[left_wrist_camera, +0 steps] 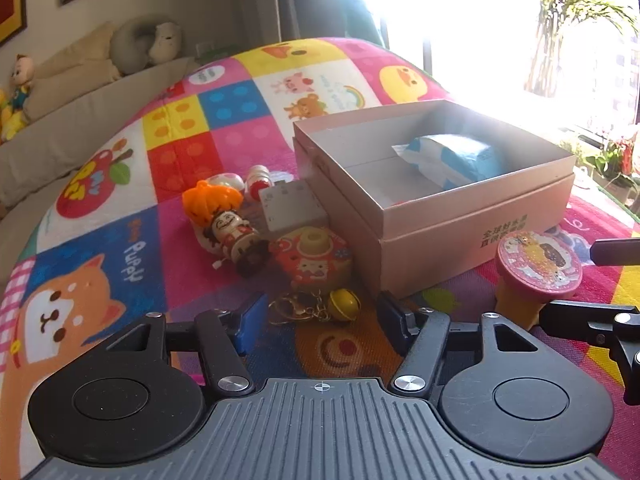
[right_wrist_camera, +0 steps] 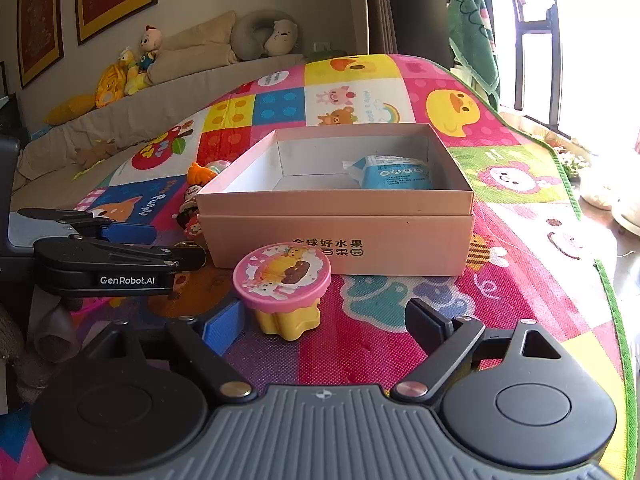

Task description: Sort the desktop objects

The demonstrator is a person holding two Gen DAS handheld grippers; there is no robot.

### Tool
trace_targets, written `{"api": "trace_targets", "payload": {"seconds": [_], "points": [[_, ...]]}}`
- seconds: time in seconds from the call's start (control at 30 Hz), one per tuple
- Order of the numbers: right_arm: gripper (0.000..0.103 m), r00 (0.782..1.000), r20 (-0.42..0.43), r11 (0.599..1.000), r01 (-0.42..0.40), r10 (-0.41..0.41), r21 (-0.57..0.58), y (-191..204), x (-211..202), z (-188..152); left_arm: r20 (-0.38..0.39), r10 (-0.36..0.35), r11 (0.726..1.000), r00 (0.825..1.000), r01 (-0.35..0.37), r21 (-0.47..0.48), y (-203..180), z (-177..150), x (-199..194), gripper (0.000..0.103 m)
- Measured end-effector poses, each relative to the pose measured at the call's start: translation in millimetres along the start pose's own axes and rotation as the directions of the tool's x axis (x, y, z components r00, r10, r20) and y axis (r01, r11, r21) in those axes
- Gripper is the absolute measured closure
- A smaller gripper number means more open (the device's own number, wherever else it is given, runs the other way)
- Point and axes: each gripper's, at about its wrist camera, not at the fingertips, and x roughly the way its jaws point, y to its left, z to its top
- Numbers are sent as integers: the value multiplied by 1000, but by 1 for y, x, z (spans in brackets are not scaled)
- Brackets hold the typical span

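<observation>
On the colourful play mat point(left_wrist_camera: 224, 104), the small toys lay bunched to the left of one open cardboard box point(left_wrist_camera: 472, 224). Only the left wrist view showed that bunch fully: one orange-hatted figurine point(left_wrist_camera: 228, 228), one grey card point(left_wrist_camera: 288, 208) leaning by the box wall, one red round toy point(left_wrist_camera: 316, 260) with a cream knob, and one keyring with a yellow bell point(left_wrist_camera: 344, 304). The left hand-held gripper point(left_wrist_camera: 320, 316) was released, its jaws spread wide on either side of the keyring, touching nothing. From the right wrist view the box hid most of those toys, leaving only the orange hat and the figurine's face peeking past its left corner. That view looked deeper into the box, where one blue packet point(right_wrist_camera: 390, 172) lay against the right wall. One pink-lidded yellow tub point(right_wrist_camera: 286, 292) stood just in front of the box, apart from it. The right hand-held gripper point(right_wrist_camera: 328, 320) was also released, jaws wide, the tub between them nearer the blue left pad point(right_wrist_camera: 224, 326).
</observation>
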Motion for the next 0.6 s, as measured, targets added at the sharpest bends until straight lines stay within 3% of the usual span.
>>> {"api": "trace_targets", "payload": {"seconds": [0.17,0.23,0.4,0.6], "points": [[12,1000,-2,1000,-1,1,6,0,1,1,7,-27,999,1000,27,46,-10,-2,5,60],[11,1000,-2,1000,3,-3,8,0,1,0,15,-22,997,1000,21,73,-12,-2,4,81],[10,1000,-2,1000,10,-10,9,0,2,0,18,12,997,1000,-13,72,1,-9,-3,82],[8,1000,-4,1000,16,-16,3,1,2,0,0,108,993,994,-108,41,40,-25,-19,81]]}}
